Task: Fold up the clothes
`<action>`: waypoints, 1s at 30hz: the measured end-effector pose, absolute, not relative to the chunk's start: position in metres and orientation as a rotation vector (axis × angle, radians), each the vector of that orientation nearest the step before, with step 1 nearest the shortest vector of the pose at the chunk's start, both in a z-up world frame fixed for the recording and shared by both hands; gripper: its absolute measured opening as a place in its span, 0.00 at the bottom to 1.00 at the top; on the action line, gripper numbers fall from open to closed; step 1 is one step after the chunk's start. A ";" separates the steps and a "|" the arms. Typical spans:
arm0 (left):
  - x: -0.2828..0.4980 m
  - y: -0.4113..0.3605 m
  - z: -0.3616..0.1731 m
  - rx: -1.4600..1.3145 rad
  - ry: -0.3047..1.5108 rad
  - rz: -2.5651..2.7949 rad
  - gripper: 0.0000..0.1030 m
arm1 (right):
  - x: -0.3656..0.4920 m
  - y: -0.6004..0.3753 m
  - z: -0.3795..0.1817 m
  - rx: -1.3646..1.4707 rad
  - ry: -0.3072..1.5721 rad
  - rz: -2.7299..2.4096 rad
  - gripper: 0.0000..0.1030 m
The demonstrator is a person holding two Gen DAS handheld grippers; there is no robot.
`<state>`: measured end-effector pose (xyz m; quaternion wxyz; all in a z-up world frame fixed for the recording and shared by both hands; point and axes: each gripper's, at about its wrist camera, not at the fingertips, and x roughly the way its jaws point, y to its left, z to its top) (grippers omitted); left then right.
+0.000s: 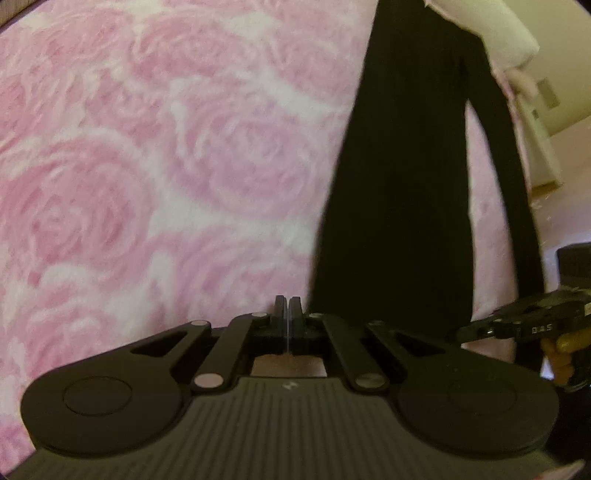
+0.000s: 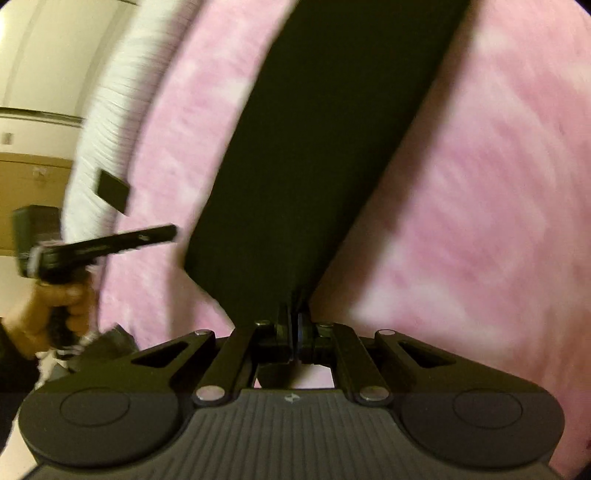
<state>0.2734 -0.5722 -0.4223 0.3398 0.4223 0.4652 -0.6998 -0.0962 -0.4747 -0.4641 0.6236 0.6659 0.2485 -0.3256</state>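
The right gripper [image 2: 295, 321] pinches the black garment's [image 2: 314, 129] end, lifting it off the pink blanket [image 2: 461, 184] to fold. Beside the garment, the left gripper [image 1: 287, 308] is closed, empty.

A soft blanket [image 1: 147, 166] printed with large pink roses on a white ground is filling the left and centre of the left wrist frame, and it is showing as blurred pink and white on the right of the right wrist frame. A long plain black garment [image 1: 399, 184] is running down the right of that first frame, beside a white pillow [image 1: 491, 33] at the upper right. The matte black and ribbed dark grey left gripper [image 1: 287, 306] and the matching right gripper [image 2: 294, 317] are spanning the lower edges, with cream walls [image 2: 48, 48] showing upper left.
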 end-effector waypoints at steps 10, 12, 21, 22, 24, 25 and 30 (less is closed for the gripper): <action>0.295 -0.564 -0.424 0.885 1.286 -1.749 0.13 | -0.100 -0.457 -0.438 1.414 0.614 -0.753 0.36; 0.282 -0.561 -0.430 0.906 1.285 -1.783 0.20 | -0.112 -0.453 -0.433 1.385 0.612 -0.776 0.36; 0.258 -0.554 -0.444 1.078 1.132 -1.779 0.00 | -0.157 -0.433 -0.413 1.315 0.613 -0.954 0.36; 0.260 -0.553 -0.441 1.074 1.126 -1.771 0.00 | -0.167 -0.429 -0.408 1.306 0.602 -0.980 0.36; 0.261 -0.549 -0.432 1.066 1.105 -1.763 0.00 | -0.181 -0.420 -0.399 1.282 0.584 -1.043 0.36; 0.260 -0.546 -0.425 1.056 1.084 -1.764 0.01 | -0.190 -0.414 -0.393 1.269 0.574 -1.082 0.36; 0.234 -0.514 -0.392 0.977 1.031 -1.791 0.09 | -0.240 -0.379 -0.369 1.216 0.547 -1.284 0.36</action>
